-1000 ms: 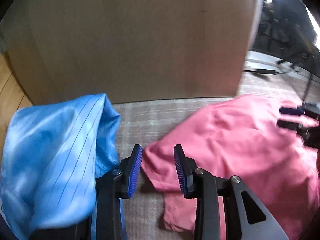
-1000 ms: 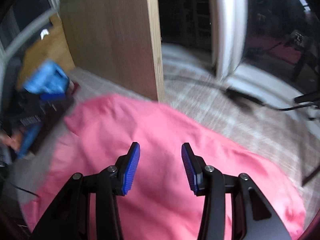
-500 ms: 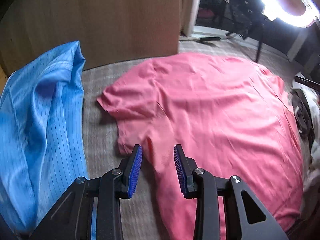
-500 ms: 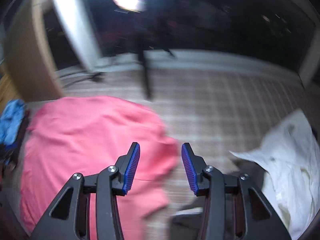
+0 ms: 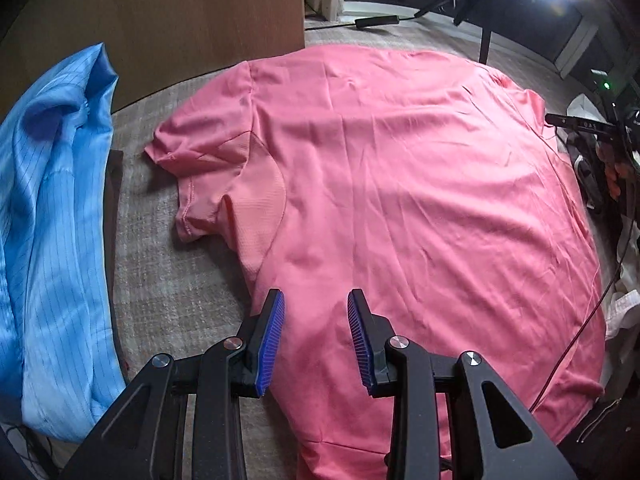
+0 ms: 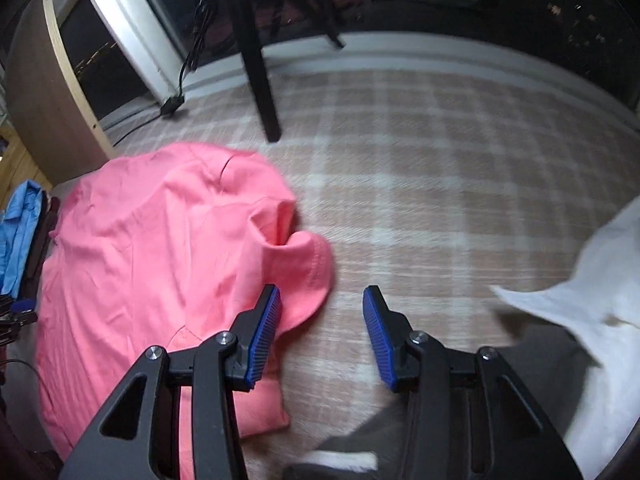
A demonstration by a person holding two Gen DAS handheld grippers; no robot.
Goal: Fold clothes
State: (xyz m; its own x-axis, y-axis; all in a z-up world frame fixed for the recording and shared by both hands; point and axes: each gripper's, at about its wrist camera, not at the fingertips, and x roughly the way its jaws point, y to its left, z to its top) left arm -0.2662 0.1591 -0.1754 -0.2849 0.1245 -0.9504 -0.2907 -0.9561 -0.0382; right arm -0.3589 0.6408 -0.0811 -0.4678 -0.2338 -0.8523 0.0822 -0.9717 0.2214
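Left wrist camera above left gripper (image 5: 316, 336), looking down close, right wrist camera likewise over right gripper (image 6: 322, 330), both sharing pink T-shirt (image 5: 400, 200)

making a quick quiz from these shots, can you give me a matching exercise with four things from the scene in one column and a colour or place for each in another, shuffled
Things:
1. t-shirt
2. striped shirt
3. white cloth
4. chair leg

Descriptions:
A. blue, lying at the left edge of the left wrist view
B. black, standing on the checked rug beyond the pink garment
C. pink, spread flat on the rug
D. pale, at the right edge of the right wrist view

Pairs: 1-C, 2-A, 3-D, 4-B
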